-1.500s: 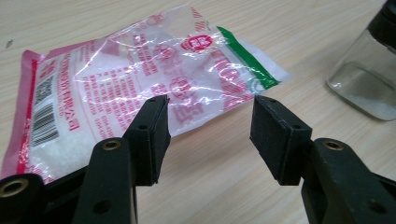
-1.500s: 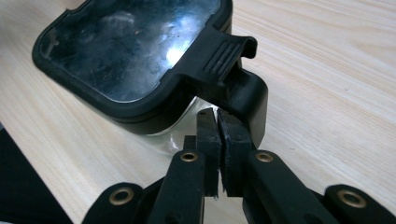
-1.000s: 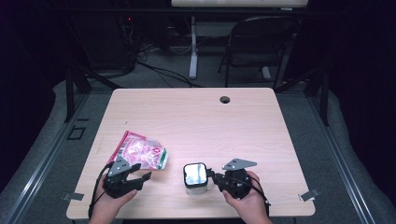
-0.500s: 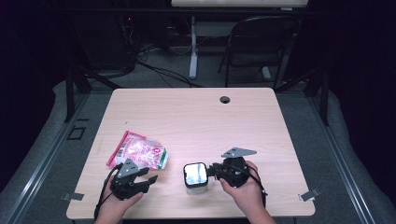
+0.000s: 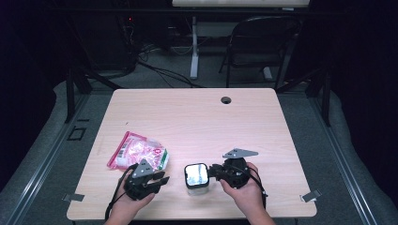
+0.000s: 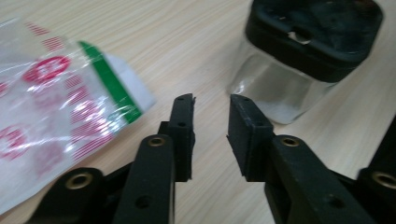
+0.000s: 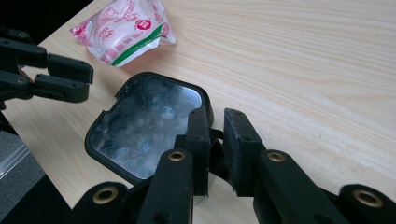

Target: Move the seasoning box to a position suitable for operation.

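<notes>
Jar [image 5: 196, 178]: clear, black lid, near table [image 5: 197, 117] front edge, between both grippers.
Right gripper [image 7: 215, 122]: jaws nipped on jar's lid rim.
Left gripper [image 6: 211, 108]: jaws have just been closing, narrow gap, nothing between.
Bag [image 5: 138, 151]: pink, flat, left of jar.

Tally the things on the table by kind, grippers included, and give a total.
Jar: 1
Bag: 1
Grippers: 2, left gripper and right gripper
Total: 4
</notes>
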`<action>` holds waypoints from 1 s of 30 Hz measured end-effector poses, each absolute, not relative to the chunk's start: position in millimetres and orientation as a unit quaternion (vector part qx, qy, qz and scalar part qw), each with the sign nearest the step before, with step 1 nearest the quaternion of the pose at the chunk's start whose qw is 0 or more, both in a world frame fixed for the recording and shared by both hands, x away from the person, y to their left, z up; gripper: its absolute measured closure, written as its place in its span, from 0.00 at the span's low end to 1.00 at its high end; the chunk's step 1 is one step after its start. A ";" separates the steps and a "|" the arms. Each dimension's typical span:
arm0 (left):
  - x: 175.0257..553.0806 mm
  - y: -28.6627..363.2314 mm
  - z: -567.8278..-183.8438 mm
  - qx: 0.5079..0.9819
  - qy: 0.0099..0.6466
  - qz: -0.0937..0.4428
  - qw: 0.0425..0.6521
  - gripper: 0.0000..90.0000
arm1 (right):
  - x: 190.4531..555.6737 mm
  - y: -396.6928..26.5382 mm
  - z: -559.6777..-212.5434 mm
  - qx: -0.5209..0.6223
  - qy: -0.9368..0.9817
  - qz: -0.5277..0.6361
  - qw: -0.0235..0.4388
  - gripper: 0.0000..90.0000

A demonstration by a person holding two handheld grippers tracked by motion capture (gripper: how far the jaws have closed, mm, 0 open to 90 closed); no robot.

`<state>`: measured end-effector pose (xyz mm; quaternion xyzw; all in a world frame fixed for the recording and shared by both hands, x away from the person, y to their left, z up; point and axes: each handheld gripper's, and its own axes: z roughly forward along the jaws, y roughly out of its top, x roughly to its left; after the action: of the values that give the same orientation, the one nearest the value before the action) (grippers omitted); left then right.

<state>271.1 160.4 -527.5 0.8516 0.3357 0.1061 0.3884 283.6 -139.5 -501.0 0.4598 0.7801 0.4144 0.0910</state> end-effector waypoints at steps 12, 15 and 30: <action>262.9 133.7 -527.5 0.867 0.293 0.078 0.396 0.98 | 282.5 -139.6 -501.8 0.461 0.777 0.418 0.094 0.90; 263.1 131.0 -528.4 0.869 0.291 0.072 0.393 0.99 | 282.4 -139.5 -501.8 0.461 0.777 0.418 0.094 0.90; 263.8 122.1 -524.7 0.878 0.279 0.055 0.386 0.99 | 282.1 -139.9 -502.2 0.464 0.775 0.420 0.091 0.90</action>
<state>263.8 122.1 -524.7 0.8777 0.2788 0.0551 0.3859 282.1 -139.9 -502.2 0.4635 0.7748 0.4201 0.0912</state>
